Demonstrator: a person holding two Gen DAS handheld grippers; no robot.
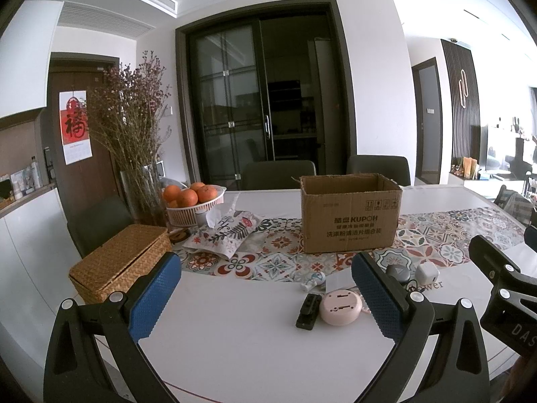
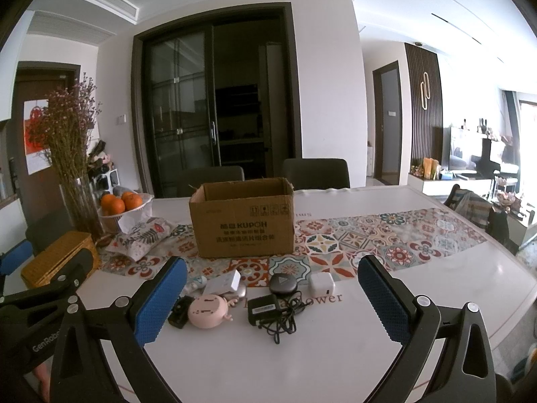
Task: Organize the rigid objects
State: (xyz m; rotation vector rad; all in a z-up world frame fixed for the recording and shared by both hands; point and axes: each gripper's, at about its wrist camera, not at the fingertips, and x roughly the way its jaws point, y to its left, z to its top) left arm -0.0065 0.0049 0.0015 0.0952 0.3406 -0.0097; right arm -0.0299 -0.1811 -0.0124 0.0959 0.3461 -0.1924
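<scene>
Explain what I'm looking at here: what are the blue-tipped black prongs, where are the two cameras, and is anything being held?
There is no robot arm: a person holds a two-finger gripper in each hand, each with a fisheye camera looking along its fingers. The left gripper and right gripper are both open and hold nothing. On the white table stands an open cardboard box. Nearer lie small items: a pink round gadget, a black adapter with cord, a dark round case and a white charger cube. To the left are a woven basket and a bowl of oranges.
</scene>
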